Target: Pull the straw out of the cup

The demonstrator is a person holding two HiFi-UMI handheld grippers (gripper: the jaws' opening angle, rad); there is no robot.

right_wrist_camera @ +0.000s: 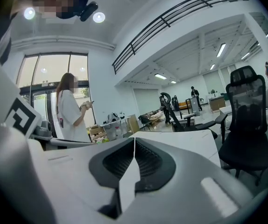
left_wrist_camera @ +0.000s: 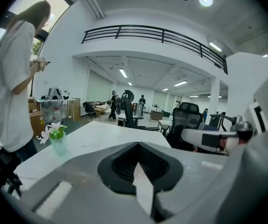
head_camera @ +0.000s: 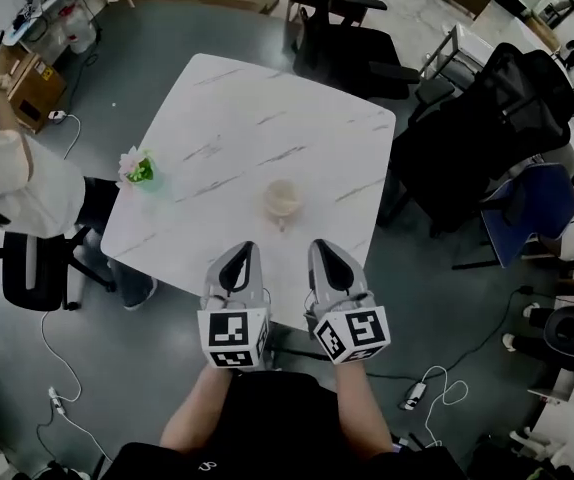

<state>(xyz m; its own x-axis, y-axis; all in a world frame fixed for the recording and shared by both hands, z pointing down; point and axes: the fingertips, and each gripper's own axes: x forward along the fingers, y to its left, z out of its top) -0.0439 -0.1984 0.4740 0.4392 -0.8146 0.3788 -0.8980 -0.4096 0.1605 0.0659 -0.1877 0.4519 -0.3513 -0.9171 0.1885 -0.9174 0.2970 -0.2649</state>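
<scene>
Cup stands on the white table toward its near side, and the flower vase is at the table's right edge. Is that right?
No. The head view shows the flower vase at the left edge of the table, not its right. The cup does stand on the white table toward its near side.

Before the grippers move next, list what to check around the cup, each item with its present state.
1. Cup on table, ahead of both grippers: ok.
2. Straw visible in cup: cannot tell.
3. Left gripper empty: ok.
4. Right gripper empty: ok.
5. Grippers open for a grasp: not ok, both shut.
6. Vase well apart from cup: ok.
</scene>
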